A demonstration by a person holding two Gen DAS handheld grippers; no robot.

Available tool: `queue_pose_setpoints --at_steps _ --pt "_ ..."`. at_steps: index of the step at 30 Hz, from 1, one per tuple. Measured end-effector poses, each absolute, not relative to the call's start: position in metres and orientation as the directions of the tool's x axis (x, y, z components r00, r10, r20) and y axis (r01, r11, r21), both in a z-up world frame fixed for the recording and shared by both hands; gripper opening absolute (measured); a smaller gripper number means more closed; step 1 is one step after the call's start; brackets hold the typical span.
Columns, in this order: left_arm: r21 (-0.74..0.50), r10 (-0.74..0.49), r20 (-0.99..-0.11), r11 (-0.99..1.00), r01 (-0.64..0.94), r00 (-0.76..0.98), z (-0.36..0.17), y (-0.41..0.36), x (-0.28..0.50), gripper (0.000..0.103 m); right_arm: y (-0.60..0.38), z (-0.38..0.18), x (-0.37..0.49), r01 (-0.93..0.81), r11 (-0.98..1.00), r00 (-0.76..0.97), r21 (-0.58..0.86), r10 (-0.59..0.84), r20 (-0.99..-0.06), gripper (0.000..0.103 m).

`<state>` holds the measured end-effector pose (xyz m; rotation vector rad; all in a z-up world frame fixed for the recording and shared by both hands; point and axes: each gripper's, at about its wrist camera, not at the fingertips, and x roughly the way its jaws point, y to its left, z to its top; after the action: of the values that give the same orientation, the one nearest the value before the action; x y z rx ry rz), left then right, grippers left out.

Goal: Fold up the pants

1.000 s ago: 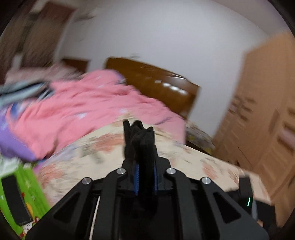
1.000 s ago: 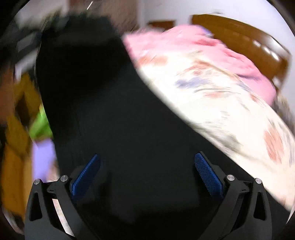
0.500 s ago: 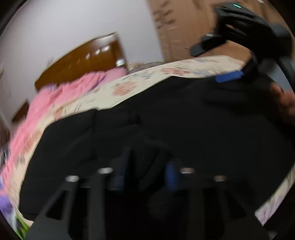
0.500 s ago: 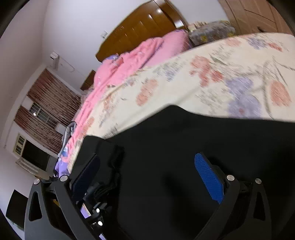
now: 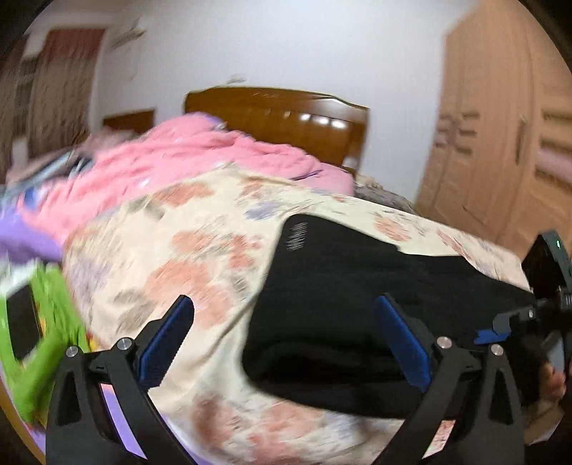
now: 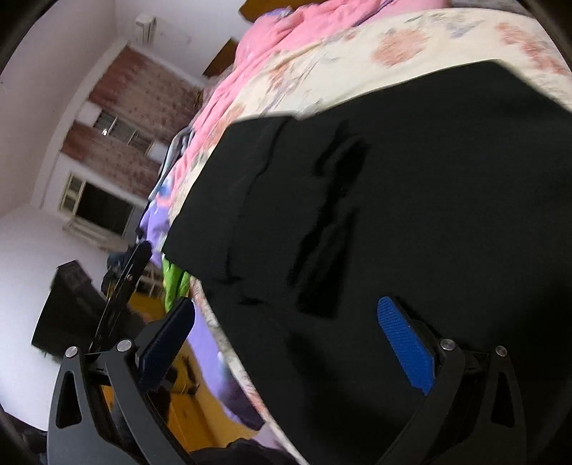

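black pants now dropped onto floral bed; left hand-held gripper just opened wide, empty.

This is a bedroom in a home. A bed with a floral sheet fills the middle, a rumpled pink quilt heaped at its far end against a glossy wooden headboard. A tall wooden wardrobe stands at the right wall. The right wrist view shows a curtained window and a wall air conditioner.
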<state>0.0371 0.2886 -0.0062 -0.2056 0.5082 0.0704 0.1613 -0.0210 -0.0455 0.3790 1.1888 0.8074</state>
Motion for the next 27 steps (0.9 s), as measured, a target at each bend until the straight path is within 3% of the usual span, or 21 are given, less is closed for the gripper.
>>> queue_pose_setpoints --at_steps 4,6,8,10,11,16,22,26,27 --pt "-0.163 0.023 -0.533 0.978 -0.129 0.846 -0.025 0.293 0.026 0.101 0.006 -0.052 0.179 -0.333 0.619 0.082 0.711 0.77 -0.632 0.098" --pt "-0.135 0.022 -0.548 0.984 -0.114 0.836 -0.034 0.287 0.021 0.101 0.008 -0.055 0.186 -0.303 0.626 0.103 0.718 0.771 -0.629 0.093" --pt "-0.105 0.031 -0.555 0.989 -0.107 0.831 -0.041 0.291 0.016 0.101 0.006 -0.058 0.191 -0.272 0.626 0.132 0.731 0.776 -0.616 0.074" --pt "-0.07 0.044 -0.573 0.992 -0.103 0.818 -0.048 0.287 0.012 0.101 0.004 -0.061 0.191 -0.267 0.636 0.164 0.724 0.77 -0.616 0.025" --pt "-0.052 0.058 -0.579 0.993 -0.109 0.813 -0.052 0.286 0.011 0.101 0.004 -0.057 0.186 -0.291 0.627 0.191 0.723 0.778 -0.598 0.02" --pt "0.027 0.141 -0.588 0.988 -0.155 0.796 -0.056 0.284 0.023 0.101 0.019 -0.01 0.167 -0.461 0.649 0.315 0.605 0.757 -0.572 0.018" --pt "0.109 0.249 -0.62 0.966 -0.233 0.744 -0.06 0.299 0.058 0.102 0.013 0.029 0.15 -0.54 0.653 0.417 0.532 0.756 -0.505 0.017" --pt "-0.132 0.066 -0.652 0.971 -0.199 0.755 -0.061 0.334 0.064 0.102 -0.003 0.023 0.139 -0.527 0.693 0.458 0.493 0.72 -0.522 0.016" --pt "-0.131 0.065 -0.654 0.971 -0.198 0.753 -0.062 0.333 0.063 0.102 -0.008 0.015 0.139 -0.508 0.699 0.45 0.504 0.714 -0.537 0.015"
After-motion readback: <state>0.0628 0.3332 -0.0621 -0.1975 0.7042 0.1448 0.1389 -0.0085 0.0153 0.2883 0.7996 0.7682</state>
